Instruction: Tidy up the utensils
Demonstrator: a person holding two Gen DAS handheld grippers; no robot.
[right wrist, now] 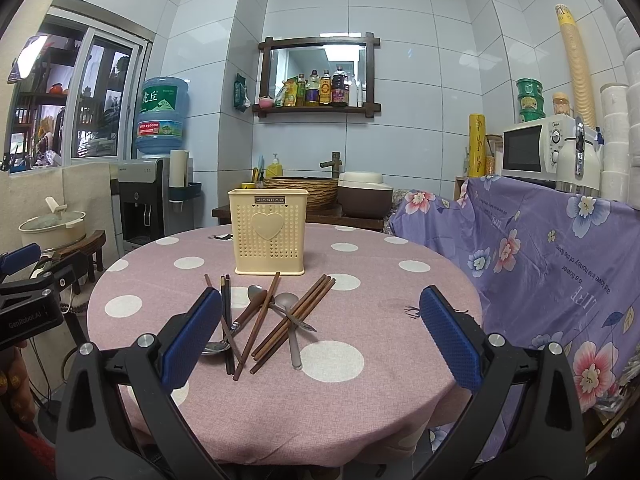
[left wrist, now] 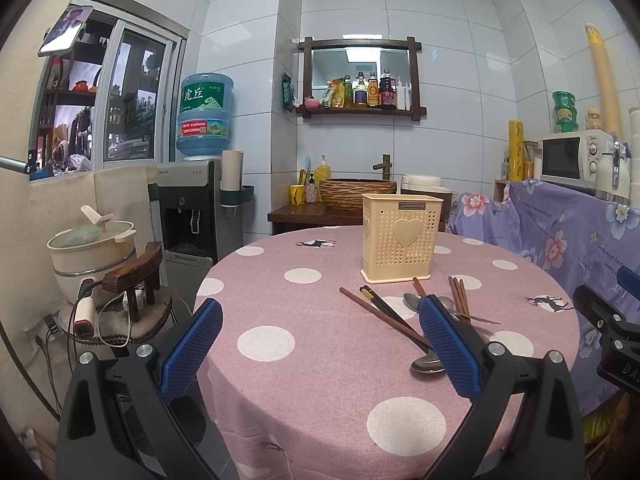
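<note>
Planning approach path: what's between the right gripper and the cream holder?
Right wrist view: the pile of brown wooden chopsticks and metal spoons lies between the right gripper and the cream perforated plastic holder.

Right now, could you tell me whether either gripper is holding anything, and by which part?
Nothing is held. The left gripper and right gripper are both open, and the utensils lie loose on the table.

Both views were evenly and brightly lit from overhead; a ceiling lamp was reflected in the wall mirror (left wrist: 360,65). Only soft shadows were cast on the worktop (right wrist: 360,396). Straight tile lines were bent strongly towards the edges, and the corners were blacked out.
</note>
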